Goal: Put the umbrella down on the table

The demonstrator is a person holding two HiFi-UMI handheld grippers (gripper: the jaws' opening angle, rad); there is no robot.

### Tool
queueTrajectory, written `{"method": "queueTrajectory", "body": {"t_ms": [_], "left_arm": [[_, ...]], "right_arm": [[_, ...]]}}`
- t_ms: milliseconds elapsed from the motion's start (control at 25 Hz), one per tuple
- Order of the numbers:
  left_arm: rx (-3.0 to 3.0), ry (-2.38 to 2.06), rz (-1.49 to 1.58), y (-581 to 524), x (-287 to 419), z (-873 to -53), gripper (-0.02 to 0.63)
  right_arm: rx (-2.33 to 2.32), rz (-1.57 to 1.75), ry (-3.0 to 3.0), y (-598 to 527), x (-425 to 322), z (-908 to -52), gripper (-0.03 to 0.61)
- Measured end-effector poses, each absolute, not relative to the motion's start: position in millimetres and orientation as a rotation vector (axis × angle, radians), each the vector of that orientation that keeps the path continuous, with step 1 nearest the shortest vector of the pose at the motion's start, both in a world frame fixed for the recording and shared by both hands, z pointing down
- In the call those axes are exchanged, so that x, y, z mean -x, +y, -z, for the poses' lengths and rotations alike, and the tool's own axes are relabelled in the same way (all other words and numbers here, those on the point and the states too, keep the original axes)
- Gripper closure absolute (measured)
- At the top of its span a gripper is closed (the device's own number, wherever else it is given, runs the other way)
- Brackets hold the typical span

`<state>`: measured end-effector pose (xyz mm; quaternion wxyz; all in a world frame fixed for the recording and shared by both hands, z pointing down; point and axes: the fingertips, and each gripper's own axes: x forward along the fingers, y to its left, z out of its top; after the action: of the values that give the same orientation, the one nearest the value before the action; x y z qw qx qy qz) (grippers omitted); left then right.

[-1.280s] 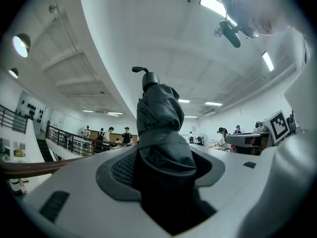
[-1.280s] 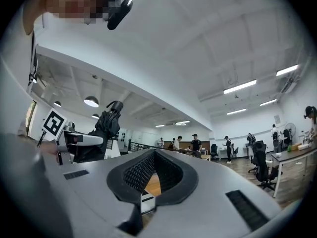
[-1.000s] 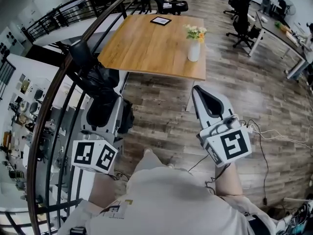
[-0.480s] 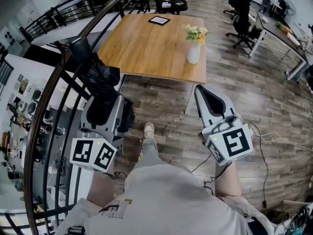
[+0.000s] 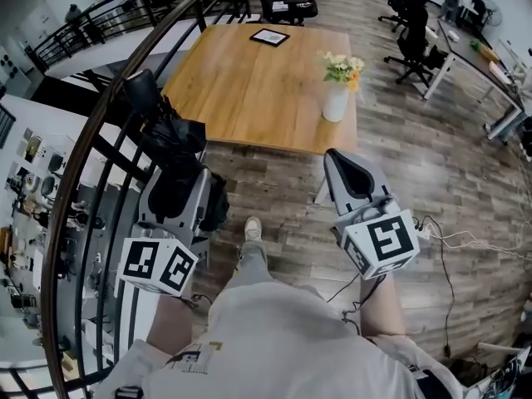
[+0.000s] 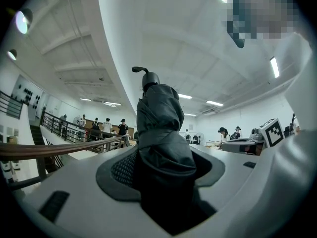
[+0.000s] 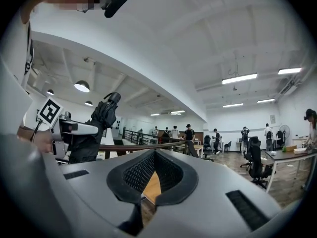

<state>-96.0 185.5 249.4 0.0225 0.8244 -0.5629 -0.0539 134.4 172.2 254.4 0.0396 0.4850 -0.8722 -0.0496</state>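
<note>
A folded black umbrella (image 5: 170, 152) stands upright, its handle end (image 5: 141, 86) at the top. My left gripper (image 5: 176, 191) is shut on its lower part, at the left by the railing. In the left gripper view the umbrella (image 6: 161, 133) fills the gap between the jaws of the left gripper (image 6: 163, 182). The wooden table (image 5: 249, 73) lies ahead, beyond both grippers. My right gripper (image 5: 342, 160) is shut and holds nothing, short of the table's near right corner. The right gripper view shows the right gripper (image 7: 154, 157), the umbrella (image 7: 101, 118) at the left, and a strip of table (image 7: 151, 185).
A white vase of flowers (image 5: 337, 98) stands near the table's near right corner, and a flat dark tablet (image 5: 272, 36) lies at its far side. A curved railing (image 5: 91, 165) runs along the left. Office chairs (image 5: 411, 32) and desks stand at the right. Cables (image 5: 449, 239) lie on the floor.
The person has stepped forward; a foot now shows on the floor and the table's near edge sits slightly lower. Both grippers keep their pose, the left still holding the umbrella.
</note>
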Motion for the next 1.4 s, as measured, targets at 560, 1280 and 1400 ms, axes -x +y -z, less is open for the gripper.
{"method": "queueTrajectory", "body": {"t_ms": [560,1280,1400], "left_arm": [[-2.521,-1.688,0.078,-12,166,-273,0.33],[-2.395,-1.454,-0.173,-255,240,-370,0.331],[-2.388,-1.442,-0.204,-270,241,-379,0.33]], "right_arm": [[-1.429,0.042,-2.642,-24,-53,-284,0.551],[-1.306,-0.131,-2.529,-241,52,-339,0.551],[-1.285,-0.164,-2.508,-261,53,-353,0.551]]}}
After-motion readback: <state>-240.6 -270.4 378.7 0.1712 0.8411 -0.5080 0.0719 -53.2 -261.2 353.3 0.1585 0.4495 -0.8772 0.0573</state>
